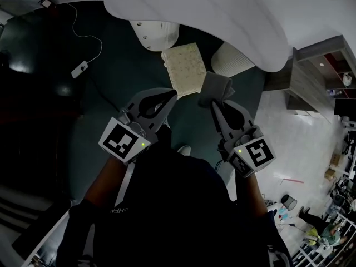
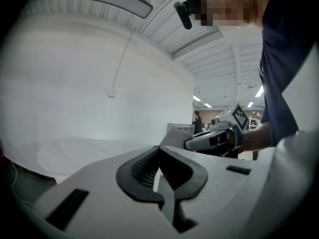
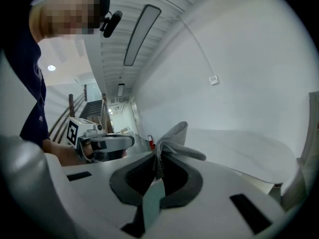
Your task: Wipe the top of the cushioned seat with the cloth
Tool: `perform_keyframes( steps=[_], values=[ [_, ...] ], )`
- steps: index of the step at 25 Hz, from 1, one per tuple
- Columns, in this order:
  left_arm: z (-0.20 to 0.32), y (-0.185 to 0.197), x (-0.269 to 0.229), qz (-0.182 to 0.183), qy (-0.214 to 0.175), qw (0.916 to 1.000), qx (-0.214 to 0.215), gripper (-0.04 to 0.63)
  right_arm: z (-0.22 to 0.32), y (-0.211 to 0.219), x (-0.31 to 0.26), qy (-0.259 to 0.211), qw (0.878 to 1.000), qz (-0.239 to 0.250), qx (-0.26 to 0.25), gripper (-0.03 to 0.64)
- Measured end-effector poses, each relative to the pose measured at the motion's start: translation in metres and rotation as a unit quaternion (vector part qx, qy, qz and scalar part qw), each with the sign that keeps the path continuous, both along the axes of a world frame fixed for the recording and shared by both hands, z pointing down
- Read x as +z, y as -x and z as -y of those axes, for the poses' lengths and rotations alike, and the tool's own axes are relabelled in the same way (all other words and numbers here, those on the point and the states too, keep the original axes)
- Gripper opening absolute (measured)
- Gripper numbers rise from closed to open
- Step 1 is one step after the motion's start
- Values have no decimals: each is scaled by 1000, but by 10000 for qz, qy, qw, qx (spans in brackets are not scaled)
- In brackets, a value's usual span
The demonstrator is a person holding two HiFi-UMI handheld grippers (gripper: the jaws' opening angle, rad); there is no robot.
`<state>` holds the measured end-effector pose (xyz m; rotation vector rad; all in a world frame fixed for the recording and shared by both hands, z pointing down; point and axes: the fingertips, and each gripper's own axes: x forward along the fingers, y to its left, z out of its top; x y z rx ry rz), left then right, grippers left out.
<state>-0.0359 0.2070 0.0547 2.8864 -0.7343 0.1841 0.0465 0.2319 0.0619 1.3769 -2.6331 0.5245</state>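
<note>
The right gripper is clamped on a fold of the grey cloth, beside the cream cushioned seat. The left gripper is closed on nothing. Wiping looks not yet begun, though contact is hard to judge from above; next, the cloth must be lowered flat onto the seat top.

Dim head view, fisheye-warped edges
</note>
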Motion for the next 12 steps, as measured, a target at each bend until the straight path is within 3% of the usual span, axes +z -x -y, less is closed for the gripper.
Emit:
perform_keyframes(
  steps=[12],
  values=[
    [122,41,26,-34,363,9993,58,8,119,38,26,402,9989,-234,20,32]
  ],
)
